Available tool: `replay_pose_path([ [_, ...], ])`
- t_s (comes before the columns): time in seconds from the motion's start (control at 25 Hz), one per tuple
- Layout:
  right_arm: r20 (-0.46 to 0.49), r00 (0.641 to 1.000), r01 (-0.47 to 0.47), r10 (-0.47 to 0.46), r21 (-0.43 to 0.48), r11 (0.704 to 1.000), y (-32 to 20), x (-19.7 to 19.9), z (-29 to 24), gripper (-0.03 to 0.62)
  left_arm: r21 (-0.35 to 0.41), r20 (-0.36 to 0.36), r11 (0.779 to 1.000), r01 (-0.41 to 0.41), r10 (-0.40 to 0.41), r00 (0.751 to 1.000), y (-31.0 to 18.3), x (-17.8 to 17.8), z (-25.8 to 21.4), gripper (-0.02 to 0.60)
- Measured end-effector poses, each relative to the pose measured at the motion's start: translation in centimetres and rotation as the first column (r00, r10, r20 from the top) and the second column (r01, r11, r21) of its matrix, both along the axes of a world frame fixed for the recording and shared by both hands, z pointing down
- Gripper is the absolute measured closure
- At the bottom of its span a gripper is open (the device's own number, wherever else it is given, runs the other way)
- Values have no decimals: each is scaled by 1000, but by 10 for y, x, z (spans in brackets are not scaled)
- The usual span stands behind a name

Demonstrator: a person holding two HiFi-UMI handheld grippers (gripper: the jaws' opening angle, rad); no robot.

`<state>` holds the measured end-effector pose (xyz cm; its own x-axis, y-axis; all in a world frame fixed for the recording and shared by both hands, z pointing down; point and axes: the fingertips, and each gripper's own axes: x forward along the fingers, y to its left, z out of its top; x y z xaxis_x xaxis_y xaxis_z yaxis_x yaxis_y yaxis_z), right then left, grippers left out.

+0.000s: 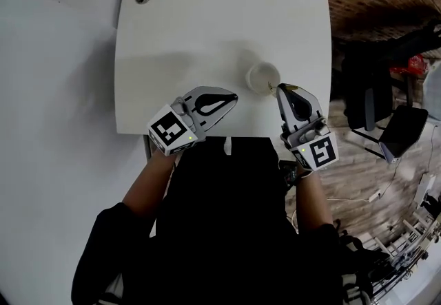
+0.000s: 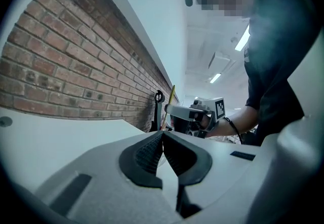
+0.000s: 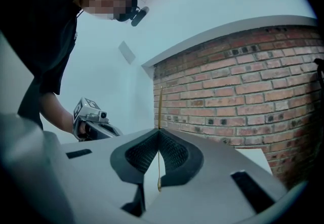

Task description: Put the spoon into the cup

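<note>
- Spoon (image 3: 159,112) is pinched in the right gripper (image 1: 284,90). Its jaws are clamped on the thin golden shaft, which runs along the seam between them and sticks out past the tips.
- Its long axis follows the jaws' own line. It shows edge-on, so I cannot tell which end is the bowl.
- Just beyond those tips stands the cup (image 1: 262,78), upright on the white table (image 1: 193,28). The spoon's free end reaches the near right edge of the rim, not yet inside as far as I can judge.
- The coming move looks like a short shift over the cup's mouth, then tipping the shaft down into it.
- Farther from the cup, on its near left, the left gripper (image 1: 233,98) is pressed closed on nothing.
</note>
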<state>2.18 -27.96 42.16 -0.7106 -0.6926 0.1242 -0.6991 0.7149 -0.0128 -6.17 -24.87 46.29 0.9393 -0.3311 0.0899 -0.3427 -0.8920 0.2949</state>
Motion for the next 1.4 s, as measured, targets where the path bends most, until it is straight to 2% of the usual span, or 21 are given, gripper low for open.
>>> replay_pose_path([
  [0.24, 23, 1000, 1, 0, -31, 1000, -12, 4, 16, 588, -24, 16, 1000, 13, -13, 1000, -6, -2, 10, 565],
  [0.48, 19, 1000, -5, 6, -43, 999, -18, -7, 27, 588, -20, 28, 1000, 7, -6, 1000, -8, -4, 14, 565],
  [0.68, -73, 997, 18, -23, -63, 998, -17, -15, 50, 588, -40, 29, 999, 5, -4, 1000, -9, -6, 21, 565],
  [1.0, -136, 989, 48, -59, -77, 996, -13, -20, 68, 588, -54, 18, 999, -2, 3, 1000, -6, -3, 29, 565],
  [1.4, -256, 955, 133, -149, -78, 988, -8, -23, 87, 588, -68, 12, 998, -16, 17, 1000, -7, -3, 38, 565],
])
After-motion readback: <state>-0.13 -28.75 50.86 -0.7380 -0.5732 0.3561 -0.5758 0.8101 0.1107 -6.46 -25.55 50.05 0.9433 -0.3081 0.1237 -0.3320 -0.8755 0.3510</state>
